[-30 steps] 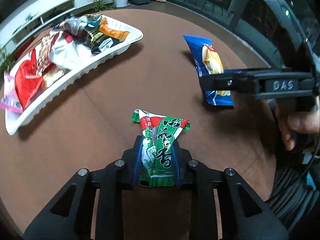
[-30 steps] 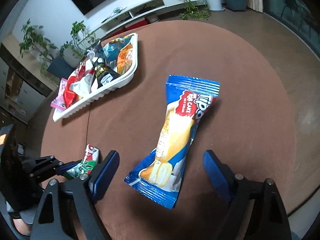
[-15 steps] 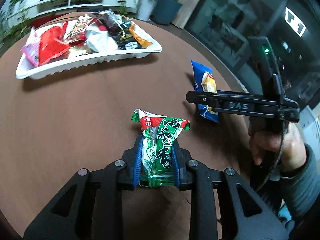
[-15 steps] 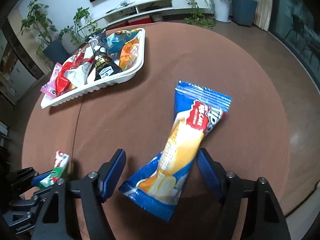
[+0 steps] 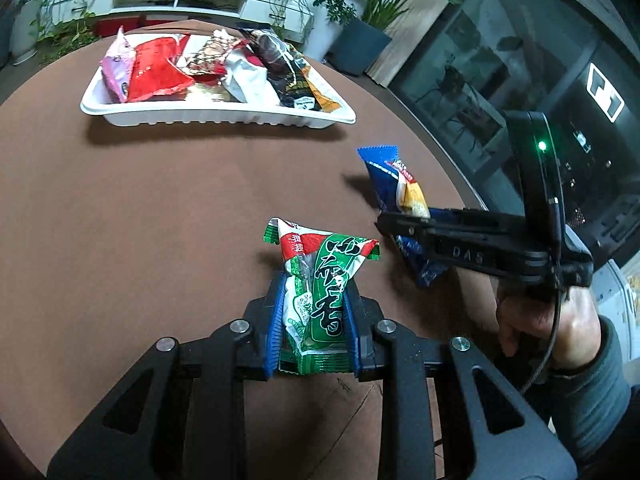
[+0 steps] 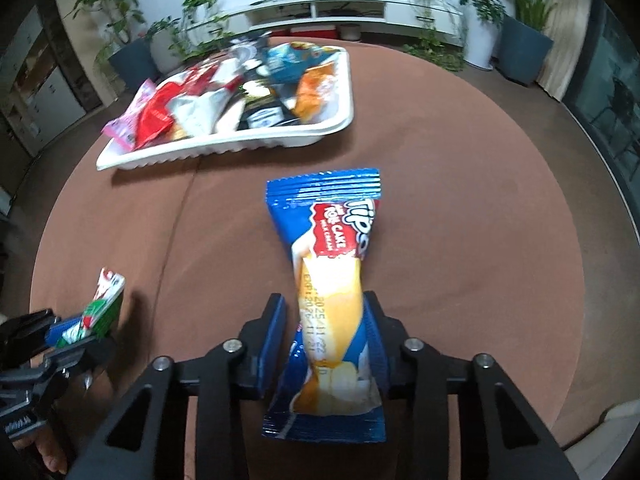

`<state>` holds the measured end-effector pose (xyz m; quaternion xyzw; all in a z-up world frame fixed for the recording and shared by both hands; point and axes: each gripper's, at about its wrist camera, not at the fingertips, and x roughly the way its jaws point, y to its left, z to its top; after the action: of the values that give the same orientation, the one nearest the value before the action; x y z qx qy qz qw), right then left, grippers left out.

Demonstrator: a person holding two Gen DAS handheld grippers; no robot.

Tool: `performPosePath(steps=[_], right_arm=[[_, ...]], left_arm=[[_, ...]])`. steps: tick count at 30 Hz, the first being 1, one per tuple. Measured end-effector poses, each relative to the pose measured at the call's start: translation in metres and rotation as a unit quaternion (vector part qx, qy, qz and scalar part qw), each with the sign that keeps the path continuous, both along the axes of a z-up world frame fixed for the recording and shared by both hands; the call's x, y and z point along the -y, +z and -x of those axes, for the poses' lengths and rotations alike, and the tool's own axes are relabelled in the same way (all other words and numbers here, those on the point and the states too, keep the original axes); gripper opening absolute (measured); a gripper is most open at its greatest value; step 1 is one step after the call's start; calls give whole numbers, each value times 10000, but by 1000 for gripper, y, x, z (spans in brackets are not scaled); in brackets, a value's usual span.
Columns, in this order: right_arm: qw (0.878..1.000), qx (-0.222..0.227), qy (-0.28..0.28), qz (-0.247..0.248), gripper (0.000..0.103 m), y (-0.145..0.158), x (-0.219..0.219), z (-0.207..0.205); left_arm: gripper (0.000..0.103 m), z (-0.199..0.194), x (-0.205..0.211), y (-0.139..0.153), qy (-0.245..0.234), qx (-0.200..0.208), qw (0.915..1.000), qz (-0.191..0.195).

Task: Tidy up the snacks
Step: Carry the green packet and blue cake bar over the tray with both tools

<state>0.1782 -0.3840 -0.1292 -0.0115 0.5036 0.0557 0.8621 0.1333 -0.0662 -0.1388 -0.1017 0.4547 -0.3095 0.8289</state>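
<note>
Closing on the blue cake packet (image 6: 332, 312), whose long axis points toward the white tray (image 6: 224, 144), the right tongs (image 6: 326, 344) are seen, while the green packet (image 5: 320, 296) is gripped by the left tongs (image 5: 316, 320).

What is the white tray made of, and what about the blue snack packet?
The white tray looks like thin moulded plastic or foam: matte white, with small ribs along its wall. Which of the two is hard to tell. The blue snack packet looks like glossy plastic film: it shines, wrinkles, and has crimped zigzag ends.
</note>
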Motion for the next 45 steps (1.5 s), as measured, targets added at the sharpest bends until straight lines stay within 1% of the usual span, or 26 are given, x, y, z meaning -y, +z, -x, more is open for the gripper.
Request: performPosePath(steps=[1, 3, 4, 7, 12, 14, 17, 20, 23, 27, 30, 33, 35, 37, 39, 42, 43, 45], right_arm=[[10000, -2, 56, 43, 35, 0, -3, 2], [9999, -20, 143, 47, 34, 0, -7, 6], [9998, -34, 187, 28, 30, 0, -9, 8], [9995, -75, 290, -81, 28, 1, -11, 13], [9980, -93, 292, -558, 28, 2, -10, 24], [9967, -28, 247, -775, 27, 8, -5, 28], [9936, 157, 192, -1101, 27, 25, 3, 32], [9893, 363, 123, -1405, 27, 47, 16, 27], [9843, 556, -25, -1675, 27, 66, 34, 15], [9792, 764, -248, -1865, 27, 90, 56, -7], [9751, 962, -316, -1975, 27, 111, 62, -27], [9711, 1177, -133, -2073, 27, 134, 49, -48], [9685, 1296, 145, -2121, 27, 150, 27, -65], [9659, 1357, 353, -2178, 27, 161, 6, -80], [9628, 1355, 528, -2277, 27, 167, -16, -97], [9646, 1230, 710, -2223, 27, 166, -44, -126], [9676, 1088, 751, -2153, 27, 159, -57, -139], [9717, 887, 772, -2049, 27, 148, -68, -155]], left_arm=[[24, 0, -1, 0, 23, 6, 10000, 5], [24, 2, -4, 0, 57, 11, 10000, 17], [24, 2, -5, 0, 70, 6, 10000, 24], [24, 2, -6, -4, 100, -33, 9999, 45], [24, 2, -13, -1, 153, -1, 9998, 124], [24, -2, -14, 0, 197, -1, 9996, 191], [24, -7, -23, 7, 265, 33, 9993, 277], [24, -15, -34, 19, 359, 136, 9987, 326], [24, -29, -48, 39, 484, 308, 9977, 366], [24, -51, -67, 68, 631, 556, 9959, 322], [24, -73, -79, 94, 740, 766, 9940, 237], [24, -98, -86, 120, 815, 985, 9917, 161], [24, -117, -85, 137, 831, 1119, 9902, 63], [24, -139, -83, 150, 852, 1154, 9896, 48], [24, -161, -80, 156, 875, 1137, 9897, 19], [24, -188, -69, 147, 816, 987, 9916, -204], [24, -195, -66, 140, 802, 923, 9921, -276], [24, -209, -61, 123, 815, 766, 9930, -371]])
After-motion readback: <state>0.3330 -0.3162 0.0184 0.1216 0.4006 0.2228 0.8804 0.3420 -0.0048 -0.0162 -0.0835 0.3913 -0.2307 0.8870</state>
